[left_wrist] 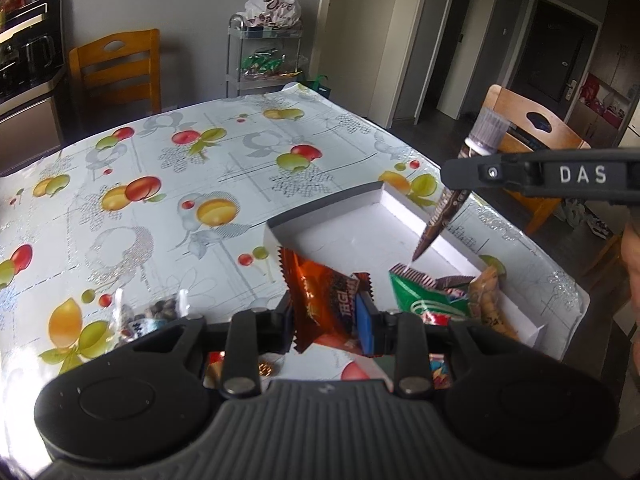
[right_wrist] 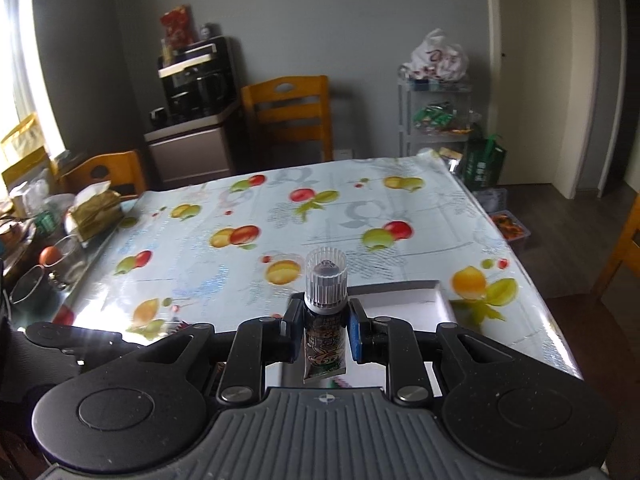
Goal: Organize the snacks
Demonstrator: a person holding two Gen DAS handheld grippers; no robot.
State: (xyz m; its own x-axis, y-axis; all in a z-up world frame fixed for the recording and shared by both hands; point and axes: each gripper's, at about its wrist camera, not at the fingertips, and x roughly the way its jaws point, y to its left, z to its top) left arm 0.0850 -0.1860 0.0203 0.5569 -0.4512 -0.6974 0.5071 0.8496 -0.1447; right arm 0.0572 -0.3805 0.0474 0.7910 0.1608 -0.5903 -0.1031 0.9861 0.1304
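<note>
My left tool (left_wrist: 330, 312) is clenched on an orange snack packet (left_wrist: 320, 304), which stands upright between the pads above the near edge of the white box (left_wrist: 360, 232). My right tool (right_wrist: 325, 330) grasps a small dark squeeze pouch (right_wrist: 323, 344) just below its clear ribbed cap (right_wrist: 325, 278), cap upward. In the left view that same pouch (left_wrist: 438, 220) hangs from the right tool (left_wrist: 456, 184) over the box, its sealed tail pointing down toward a green packet (left_wrist: 424, 300). The green packet lies in the box's near right corner, touching a tan bag of nuts (left_wrist: 490, 304). Left of the box, a clear bag of dark pieces (left_wrist: 154, 312) lies on the fruit-patterned surface (left_wrist: 160, 200). A wooden chair (left_wrist: 116, 68) stands beyond the far edge.
</note>
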